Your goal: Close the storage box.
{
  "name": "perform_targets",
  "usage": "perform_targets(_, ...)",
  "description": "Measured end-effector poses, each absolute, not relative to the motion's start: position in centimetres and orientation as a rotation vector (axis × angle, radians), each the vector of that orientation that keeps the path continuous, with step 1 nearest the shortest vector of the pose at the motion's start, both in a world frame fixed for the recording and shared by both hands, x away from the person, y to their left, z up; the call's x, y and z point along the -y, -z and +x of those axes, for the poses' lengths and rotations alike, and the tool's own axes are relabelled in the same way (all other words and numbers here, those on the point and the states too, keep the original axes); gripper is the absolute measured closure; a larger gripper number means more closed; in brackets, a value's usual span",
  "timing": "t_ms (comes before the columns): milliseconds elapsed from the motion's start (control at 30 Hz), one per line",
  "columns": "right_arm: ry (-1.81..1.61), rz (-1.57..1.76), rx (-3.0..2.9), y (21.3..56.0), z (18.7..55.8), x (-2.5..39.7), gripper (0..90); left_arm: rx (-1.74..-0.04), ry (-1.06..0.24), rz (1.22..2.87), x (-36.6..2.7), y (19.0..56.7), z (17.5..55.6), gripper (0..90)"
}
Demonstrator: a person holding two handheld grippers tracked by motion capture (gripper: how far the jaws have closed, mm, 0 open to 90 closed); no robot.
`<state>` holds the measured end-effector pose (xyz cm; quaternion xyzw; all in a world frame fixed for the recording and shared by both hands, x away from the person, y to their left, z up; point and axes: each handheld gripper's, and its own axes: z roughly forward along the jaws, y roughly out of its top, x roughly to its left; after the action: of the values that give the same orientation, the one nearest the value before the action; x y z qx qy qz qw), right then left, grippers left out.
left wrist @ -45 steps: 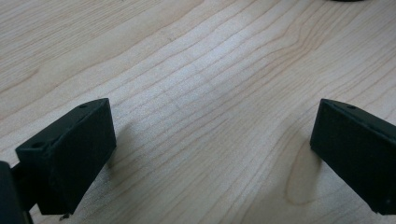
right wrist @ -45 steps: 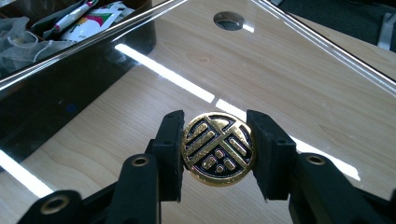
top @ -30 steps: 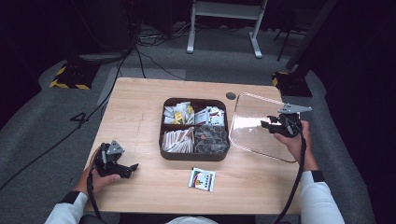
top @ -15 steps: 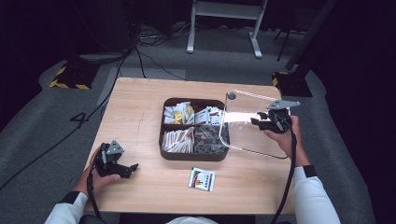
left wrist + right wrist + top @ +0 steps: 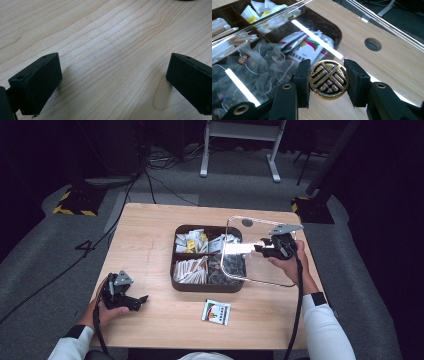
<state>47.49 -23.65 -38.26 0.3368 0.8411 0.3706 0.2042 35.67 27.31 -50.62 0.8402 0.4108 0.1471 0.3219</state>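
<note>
Wooden desk [image 5: 150, 245] fills mid-frame in the high view; a brown tray [image 5: 207, 287] of packets sits at its centre. A clear lid [image 5: 260, 270], right of centre, overlaps the tray's right side. The right hand-held gripper [image 5: 328, 80] clamps the lid's gold knob [image 5: 328, 79]. The left hand-held gripper [image 5: 141, 299], lower left, is spread wide, grasping nothing.

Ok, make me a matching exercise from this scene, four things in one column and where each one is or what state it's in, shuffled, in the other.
Things:
1. clear lid
2. brown tray
3. loose packet
4. left gripper

Places or states:
A. lying flat on the table in front of the tray
B. jaws open over bare wood
C. held by its round knob, partly over the tray
D. holds sachets and tea bags in compartments

Pairs: 1-C, 2-D, 3-A, 4-B
</note>
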Motion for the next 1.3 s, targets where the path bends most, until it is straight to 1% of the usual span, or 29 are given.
perform_targets(733,-1.044,0.846,-2.432,38.8,48.3,16.5,59.4,-1.079,-0.386,2.206,-27.3,50.6,35.7,0.5)
perform_targets(1300,-1.028,0.81,-2.497,40.2,49.2,11.6,59.4,-1.079,-0.386,2.206,-27.3,50.6,35.7,0.5)
